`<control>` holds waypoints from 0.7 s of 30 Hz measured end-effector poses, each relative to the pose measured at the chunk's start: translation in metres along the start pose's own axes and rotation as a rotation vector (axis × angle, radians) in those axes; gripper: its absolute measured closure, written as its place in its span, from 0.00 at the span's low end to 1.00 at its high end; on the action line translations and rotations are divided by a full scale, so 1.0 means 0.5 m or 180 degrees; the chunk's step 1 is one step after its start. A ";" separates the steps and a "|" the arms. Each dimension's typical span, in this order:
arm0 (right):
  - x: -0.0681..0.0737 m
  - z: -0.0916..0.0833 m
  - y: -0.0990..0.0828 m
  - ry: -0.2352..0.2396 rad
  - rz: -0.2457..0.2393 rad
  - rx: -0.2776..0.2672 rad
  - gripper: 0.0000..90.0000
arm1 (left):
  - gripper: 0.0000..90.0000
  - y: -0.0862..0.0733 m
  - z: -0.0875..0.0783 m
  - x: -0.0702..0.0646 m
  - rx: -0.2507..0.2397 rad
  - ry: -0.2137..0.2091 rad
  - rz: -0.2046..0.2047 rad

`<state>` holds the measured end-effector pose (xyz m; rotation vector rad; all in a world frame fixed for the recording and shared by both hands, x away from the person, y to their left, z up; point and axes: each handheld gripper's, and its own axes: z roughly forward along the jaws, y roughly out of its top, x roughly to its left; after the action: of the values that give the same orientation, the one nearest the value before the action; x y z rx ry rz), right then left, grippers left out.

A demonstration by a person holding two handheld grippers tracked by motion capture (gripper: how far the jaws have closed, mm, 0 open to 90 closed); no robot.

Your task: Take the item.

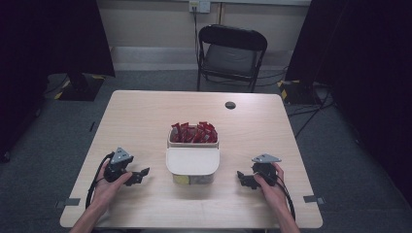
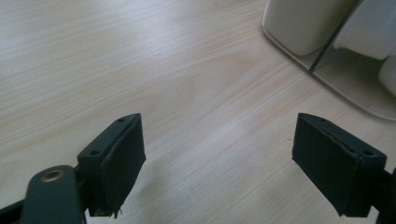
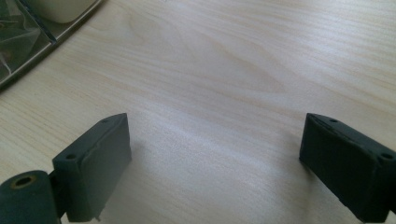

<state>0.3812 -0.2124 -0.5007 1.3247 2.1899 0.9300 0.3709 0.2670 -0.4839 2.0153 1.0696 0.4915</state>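
High view – table: a pale wooden table (image 1: 145,121) with a small dark round spot (image 1: 230,105) near its far edge, at about 1 o'clock from the middle.
High view – box: a cream box (image 1: 192,165) sits at the centre, and red packets (image 1: 193,133) stand packed in its far compartment, toward 12 o'clock. Its long axis runs 12 to 6.
High view – left gripper: the left gripper (image 1: 138,175) rests on the table at about 8 o'clock from the box, jaws pointing toward 3 o'clock, at the box.
High view – right gripper: the right gripper (image 1: 241,177) rests at about 4 o'clock from the box, jaws pointing toward 9 o'clock.
High view – nearness: both sit near the box's front end, about equally close; neither hand has a clear edge, I judge.
High view – beyond: a folding chair (image 1: 231,54) stands past the far edge.
Left gripper view – jaws: spread wide over bare wood, nothing between them; the box's wall lies at 1 o'clock.
Right gripper view – jaws: likewise wide apart and empty; the box's corner lies at 11 o'clock.
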 end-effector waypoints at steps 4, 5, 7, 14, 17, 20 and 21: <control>0.000 0.000 0.000 0.0001 -0.0001 0.0000 0.09 | 0.18 0.003 -0.004 -0.002 -0.0094 -0.0030 -0.0023; 0.000 0.000 0.000 0.0000 0.0000 0.0000 0.09 | 0.17 0.004 -0.006 -0.004 -0.0094 -0.0034 -0.0020; 0.000 0.000 0.000 0.0003 -0.0003 0.0001 0.09 | 0.18 0.006 -0.008 -0.005 -0.0120 -0.0080 -0.0023; 0.000 0.000 0.000 0.0001 -0.0001 0.0000 0.09 | 0.18 0.015 -0.018 -0.017 -0.0199 -0.0129 -0.0021; 0.000 0.000 0.000 0.0004 -0.0006 0.0001 0.09 | 0.19 0.017 -0.018 -0.020 -0.0203 -0.0175 0.0013; 0.000 0.000 0.000 -0.0001 0.0000 0.0000 0.09 | 0.19 0.018 -0.019 -0.025 -0.0207 -0.0208 0.0047; 0.000 0.000 0.000 -0.0001 -0.0003 -0.0001 0.09 | 0.19 0.019 -0.020 -0.027 -0.0215 -0.0215 0.0035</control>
<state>0.3812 -0.2124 -0.5007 1.3236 2.1898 0.9297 0.3616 0.2573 -0.4700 1.9655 0.9889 0.4559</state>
